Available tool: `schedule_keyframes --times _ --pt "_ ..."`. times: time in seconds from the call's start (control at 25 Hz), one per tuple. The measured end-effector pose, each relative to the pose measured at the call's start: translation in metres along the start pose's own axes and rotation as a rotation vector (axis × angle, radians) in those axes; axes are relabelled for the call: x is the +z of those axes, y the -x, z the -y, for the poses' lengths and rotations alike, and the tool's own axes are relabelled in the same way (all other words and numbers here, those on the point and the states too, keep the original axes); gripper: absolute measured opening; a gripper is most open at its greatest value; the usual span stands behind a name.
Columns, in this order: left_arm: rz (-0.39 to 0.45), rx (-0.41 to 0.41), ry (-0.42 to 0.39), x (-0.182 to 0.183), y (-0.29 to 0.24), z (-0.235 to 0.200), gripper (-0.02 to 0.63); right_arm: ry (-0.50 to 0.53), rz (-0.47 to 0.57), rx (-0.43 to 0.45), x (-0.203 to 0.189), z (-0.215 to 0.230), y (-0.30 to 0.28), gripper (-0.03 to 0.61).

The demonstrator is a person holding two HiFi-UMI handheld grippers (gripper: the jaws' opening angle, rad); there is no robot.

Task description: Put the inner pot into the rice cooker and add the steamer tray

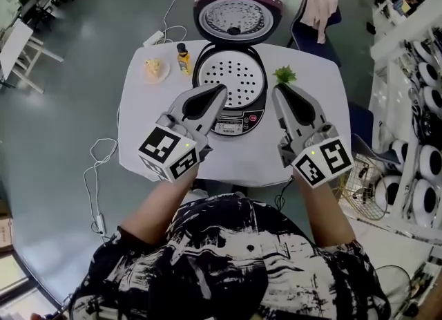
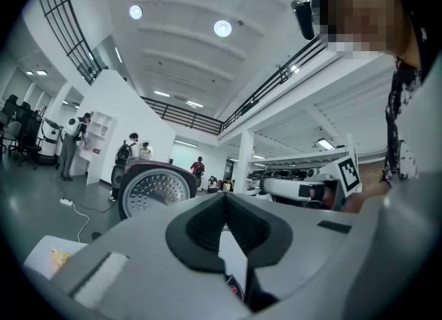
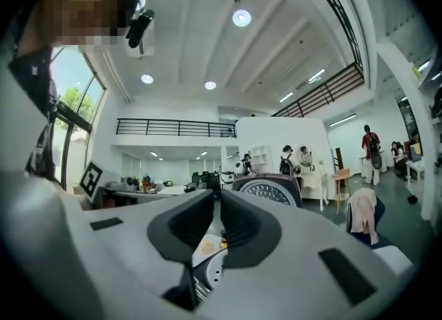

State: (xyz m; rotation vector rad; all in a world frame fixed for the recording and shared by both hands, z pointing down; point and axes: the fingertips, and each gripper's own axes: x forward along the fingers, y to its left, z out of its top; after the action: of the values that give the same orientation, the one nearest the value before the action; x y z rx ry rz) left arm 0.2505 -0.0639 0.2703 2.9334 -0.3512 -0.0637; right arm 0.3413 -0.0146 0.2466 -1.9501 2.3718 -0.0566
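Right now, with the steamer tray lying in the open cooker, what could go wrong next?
The bottle stands upright close beside the rice cooker; the left gripper could tip it when reaching for the open lid. The green sprig lies loose right of the cooker, where the right gripper could sweep it off the table.

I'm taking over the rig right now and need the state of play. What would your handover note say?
Left gripper: shut, empty, held above the near side of the white table.
Right gripper: shut, empty, level with the left one.
Rice cooker: on the table, lid standing open.
Steamer tray: seated in the cooker's mouth. The inner pot cannot be seen on its own and is presumably beneath the tray.
Done: pot and tray appear to be in.
Left: nothing of the task that shows; the lid is not closed.
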Motion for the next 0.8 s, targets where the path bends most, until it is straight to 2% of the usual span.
schedule_keyframes --times 0.16,0.48,0.8 --pt "-0.003 -0.016 -0.013 -0.002 -0.006 0.018 0.005 0.038 -0.015 0.001 -0.010 -0.012 0.016 0.008" --pt "-0.004 0.015 -0.037 -0.005 -0.004 0.023 0.005 0.000 -0.087 -0.039 -0.039 0.003 0.013 -0.003" --pt "0.000 0.044 -0.049 -0.003 0.004 0.017 0.005 -0.013 -0.109 -0.066 -0.046 0.015 0.004 -0.003"
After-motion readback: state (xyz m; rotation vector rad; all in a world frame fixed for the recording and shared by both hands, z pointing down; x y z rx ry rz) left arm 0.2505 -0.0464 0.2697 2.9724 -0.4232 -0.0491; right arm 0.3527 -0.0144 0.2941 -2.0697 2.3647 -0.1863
